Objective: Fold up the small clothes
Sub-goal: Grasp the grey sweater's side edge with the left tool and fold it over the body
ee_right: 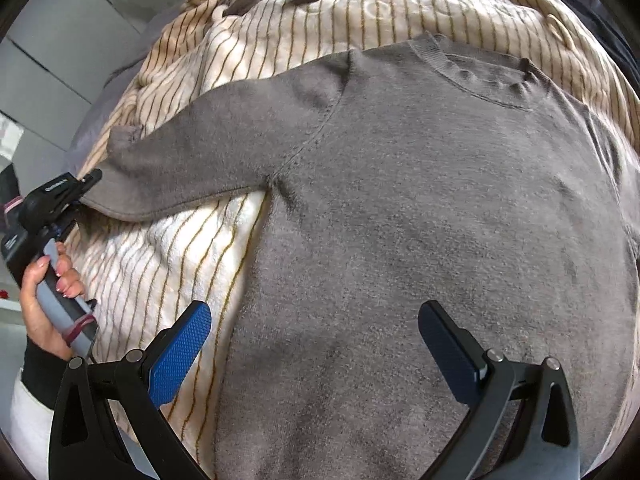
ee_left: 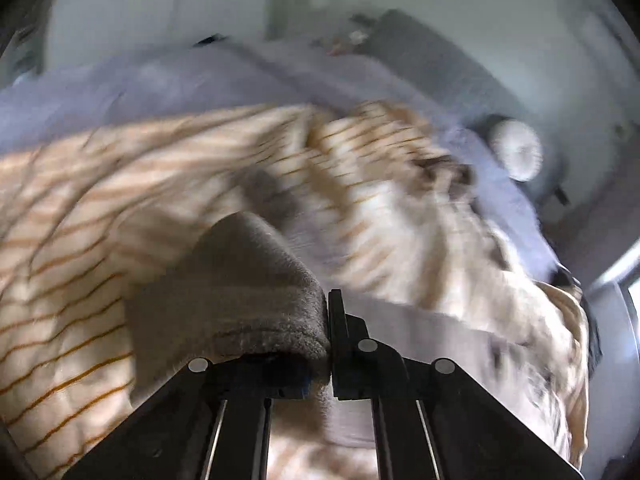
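Right wrist view: you have the striped blanket (ee_right: 192, 248) as the work surface, cream with thin brown lines, spread across the whole bed so the garment has a soft, flat base. On it lies the grey sweater (ee_right: 420, 220), face up, neckline at the far side, body filling most of the frame. It is laid flat, presumably so the fold lines can be read off the seams.

Its sleeve (ee_right: 200, 168) runs out to the left, stretched nearly straight. That is because your left gripper (ee_right: 86, 184) has pinched the cuff end; your hand (ee_right: 48, 280) grips the handle below it. Left wrist view confirms: the jaws are shut on a fold of grey knit at the left gripper (ee_left: 329, 332), with cloth bunched against one finger. The background there is smeared, so I cannot tell more of the room.

Your right gripper (ee_right: 316, 344) hangs above the lower body of the sweater, jaws wide, nothing between them; one blue pad (ee_right: 180, 352) sits over the sweater's side edge, the other over the grey cloth. Whether the tips touch the knit I cannot tell.

Judgement: sleeve fold is the step in hand; the right side probably anchors the body.
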